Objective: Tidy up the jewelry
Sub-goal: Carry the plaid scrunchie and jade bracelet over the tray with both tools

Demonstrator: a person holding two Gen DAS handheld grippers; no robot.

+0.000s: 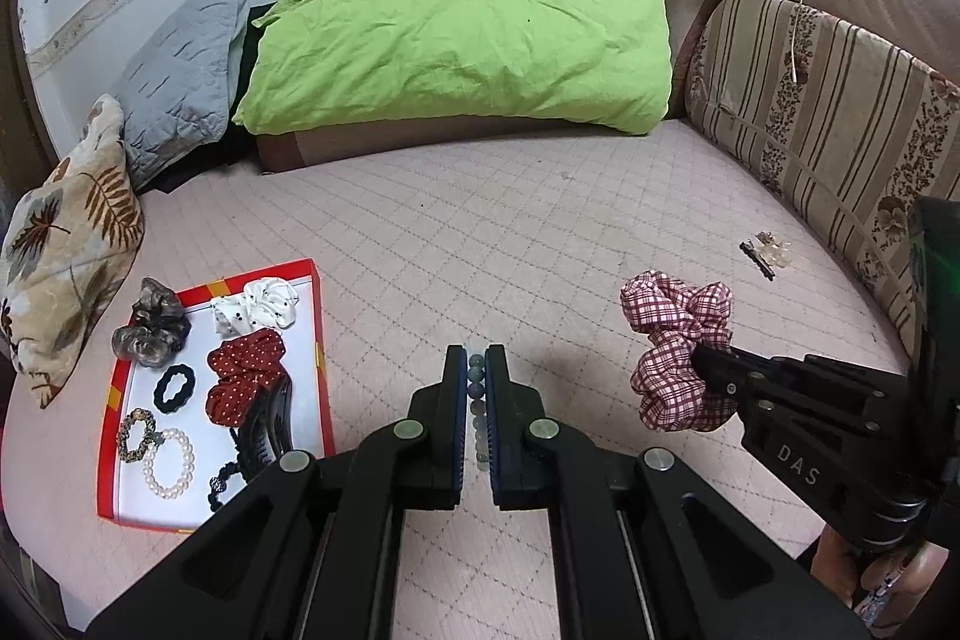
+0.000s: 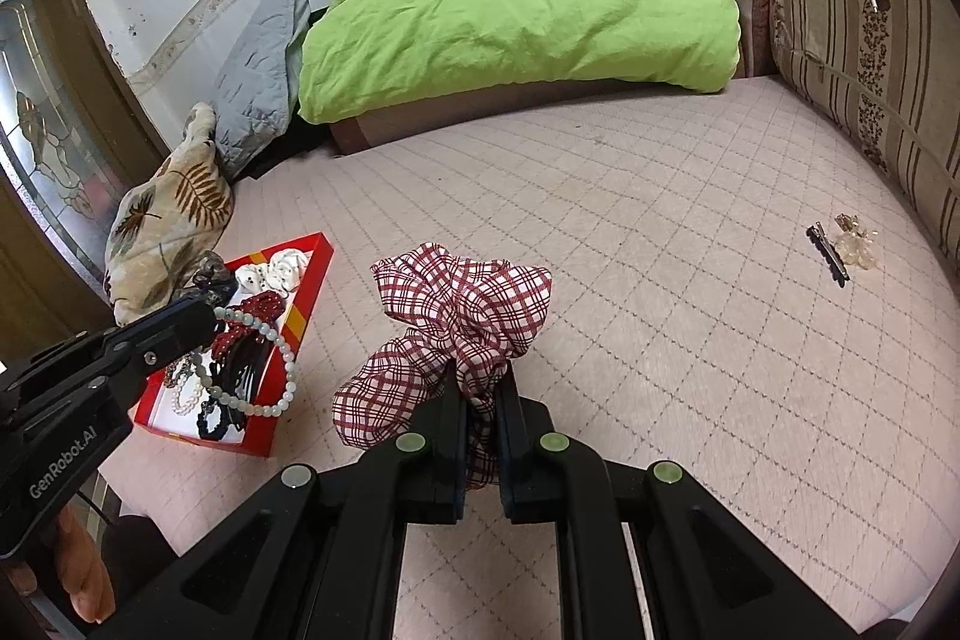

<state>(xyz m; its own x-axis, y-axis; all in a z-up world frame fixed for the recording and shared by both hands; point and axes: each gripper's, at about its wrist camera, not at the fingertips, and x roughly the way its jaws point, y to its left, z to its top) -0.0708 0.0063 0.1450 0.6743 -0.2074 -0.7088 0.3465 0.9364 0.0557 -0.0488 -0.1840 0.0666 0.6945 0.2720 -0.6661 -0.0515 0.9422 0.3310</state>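
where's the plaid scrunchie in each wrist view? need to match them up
Left wrist: plaid scrunchie at right of middle, held in the right gripper coming in from the right edge.
Right wrist: plaid scrunchie centre frame, pinched in that same gripper, above the quilted cover.
Shared landmark: the red tray at left in both views.

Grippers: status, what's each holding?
Left gripper shut on bead bracelet. Right gripper shut on plaid scrunchie. Red tray left, path clear.
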